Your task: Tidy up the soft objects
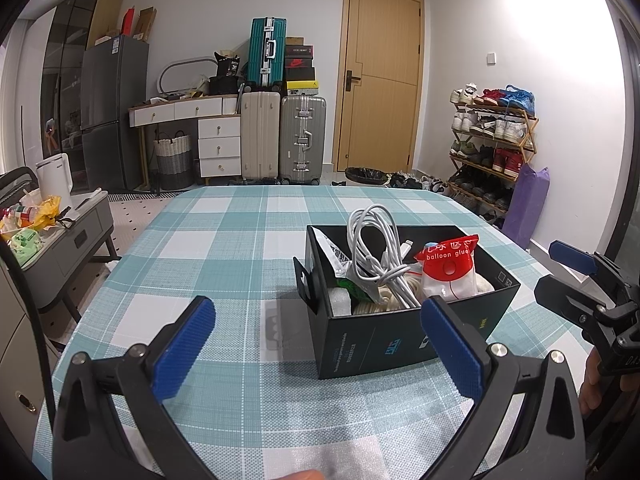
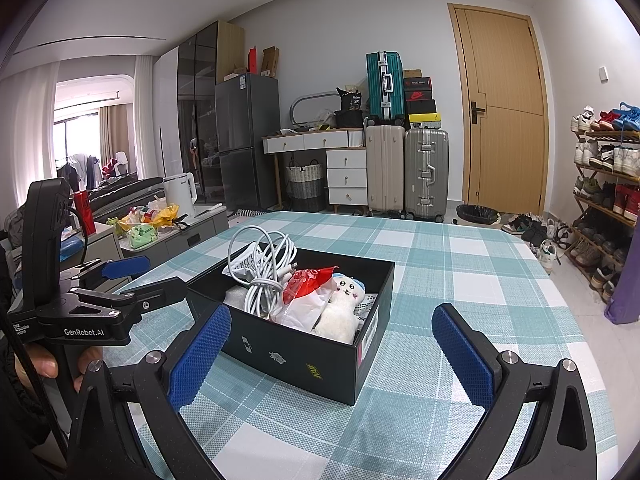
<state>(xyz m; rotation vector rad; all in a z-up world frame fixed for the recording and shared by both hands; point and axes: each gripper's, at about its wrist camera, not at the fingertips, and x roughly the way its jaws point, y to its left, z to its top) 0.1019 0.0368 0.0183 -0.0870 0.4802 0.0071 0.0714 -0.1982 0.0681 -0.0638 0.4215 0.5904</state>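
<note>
Both hand-held grippers, left (image 1: pixel 318 344) and right (image 2: pixel 332 354), hang wide open and empty near the black box (image 2: pixel 304 354) mid-surface (image 2: pixel 460 264). Cable (image 2: pixel 264 268), red-topped packet (image 2: pixel 308 284) and plush toy (image 2: pixel 344 308) are already inside, so it looks pretty much done.

The plush toy (image 2: pixel 340 312) lies half buried under the red-topped bag (image 2: pixel 308 292) inside the black box (image 2: pixel 304 360). What lies below the white cable (image 1: pixel 376 252) cannot be made out. The small print on the box's side is too small to read.
</note>
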